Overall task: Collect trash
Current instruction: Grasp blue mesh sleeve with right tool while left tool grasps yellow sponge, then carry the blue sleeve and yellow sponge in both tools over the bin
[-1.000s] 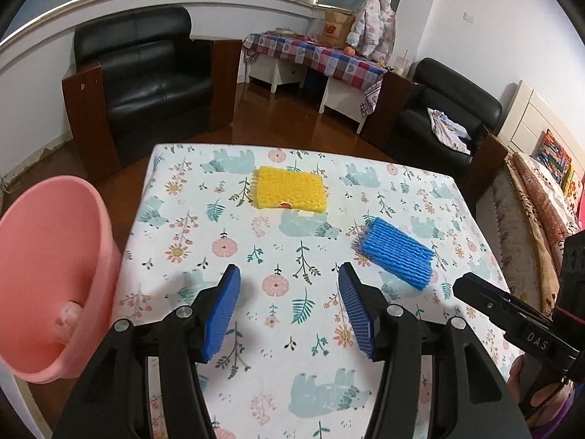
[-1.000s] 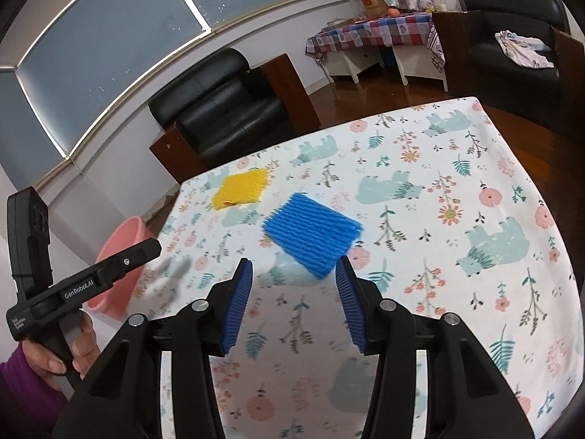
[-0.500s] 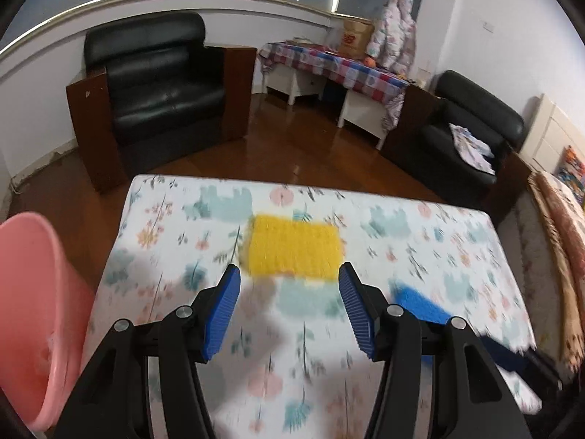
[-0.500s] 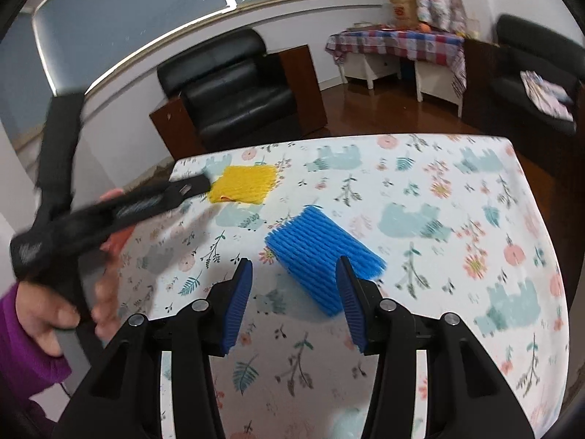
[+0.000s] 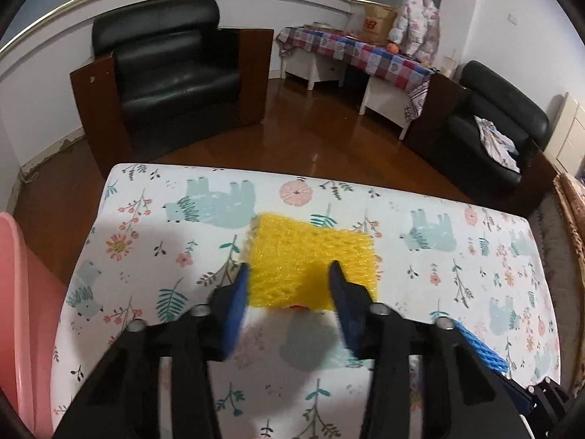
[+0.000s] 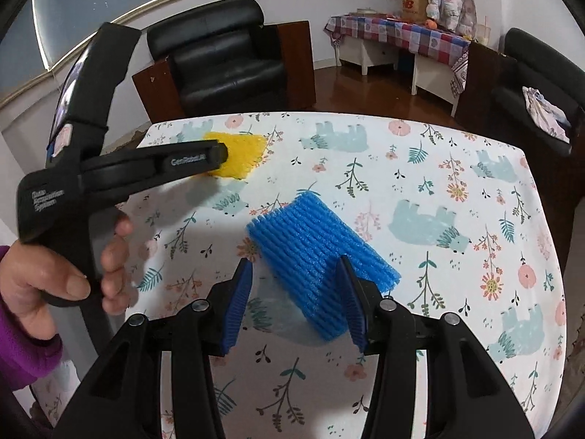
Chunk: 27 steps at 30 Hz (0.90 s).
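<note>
A yellow foam net [image 5: 310, 259] lies flat on the floral tablecloth [image 5: 182, 219]. My left gripper [image 5: 289, 278] is open, its jaws standing either side of the net's near edge, not closed on it. The net also shows in the right wrist view [image 6: 243, 155], partly behind the left gripper's body. A blue foam net [image 6: 314, 252] lies on the cloth in the right wrist view. My right gripper [image 6: 294, 278] is open, its jaws either side of the blue net's near end. The blue net's end shows in the left wrist view [image 5: 479, 347].
A pink bin [image 5: 22, 314] stands off the table's left edge. Black armchairs [image 5: 172, 69] and a side table with a checked cloth [image 5: 358, 55] stand beyond the far edge. The person's hand [image 6: 73, 267] holds the left gripper.
My left gripper moved forward to the yellow net, which now sits between its jaws. My right gripper closed in on the blue net, whose near end is now between its jaws.
</note>
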### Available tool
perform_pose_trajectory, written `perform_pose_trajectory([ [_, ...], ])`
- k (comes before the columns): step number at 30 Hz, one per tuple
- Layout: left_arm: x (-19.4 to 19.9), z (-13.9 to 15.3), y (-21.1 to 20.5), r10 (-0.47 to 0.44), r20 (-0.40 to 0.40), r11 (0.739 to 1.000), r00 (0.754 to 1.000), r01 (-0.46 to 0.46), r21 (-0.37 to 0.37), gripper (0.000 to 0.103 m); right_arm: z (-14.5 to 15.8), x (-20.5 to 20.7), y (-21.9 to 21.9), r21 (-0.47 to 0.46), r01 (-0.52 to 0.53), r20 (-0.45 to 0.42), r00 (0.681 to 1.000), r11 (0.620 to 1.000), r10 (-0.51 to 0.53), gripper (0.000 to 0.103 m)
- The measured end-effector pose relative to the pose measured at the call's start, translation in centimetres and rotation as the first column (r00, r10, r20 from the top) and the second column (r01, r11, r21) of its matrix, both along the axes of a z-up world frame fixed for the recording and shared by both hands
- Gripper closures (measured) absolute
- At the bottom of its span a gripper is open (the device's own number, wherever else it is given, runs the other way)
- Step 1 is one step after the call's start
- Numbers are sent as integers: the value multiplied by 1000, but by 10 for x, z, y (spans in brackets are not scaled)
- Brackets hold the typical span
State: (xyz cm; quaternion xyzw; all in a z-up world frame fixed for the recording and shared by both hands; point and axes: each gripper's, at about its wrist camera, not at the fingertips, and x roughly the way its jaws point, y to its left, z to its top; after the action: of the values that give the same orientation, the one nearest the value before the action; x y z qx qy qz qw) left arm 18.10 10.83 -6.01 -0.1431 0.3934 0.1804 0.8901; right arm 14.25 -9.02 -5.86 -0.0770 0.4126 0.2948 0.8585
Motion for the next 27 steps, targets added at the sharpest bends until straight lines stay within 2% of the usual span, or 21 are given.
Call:
perform_pose_trajectory([
  [1, -1, 0, -2, -2, 0, 1000, 1000, 2, 11, 75, 0, 0, 0, -2, 4, -1, 1000, 1000, -4, 55],
  [4, -4, 2, -6, -11, 4, 1000, 1000, 11, 27, 88, 0, -3, 4, -18, 12, 7, 1000, 1000, -12, 57],
  [8, -12, 7, -8, -27, 11, 999, 1000, 27, 34, 93, -1, -3, 3, -27, 40, 11, 999, 999, -39, 78],
  [13, -33, 21, -9, -40, 36, 999, 999, 39, 27, 94, 1, -1, -10, 39, 66, -36, 997, 997, -64, 92],
  [17, -53, 34, -10, -45, 59, 999, 997, 44, 29, 94, 3, -7, -16, 100, 77, -73, 995, 992, -70, 94],
  [27, -98, 66, -11, -40, 113, 999, 993, 37, 27, 94, 25, -32, -14, 162, 46, -38, 998, 986, -40, 94],
])
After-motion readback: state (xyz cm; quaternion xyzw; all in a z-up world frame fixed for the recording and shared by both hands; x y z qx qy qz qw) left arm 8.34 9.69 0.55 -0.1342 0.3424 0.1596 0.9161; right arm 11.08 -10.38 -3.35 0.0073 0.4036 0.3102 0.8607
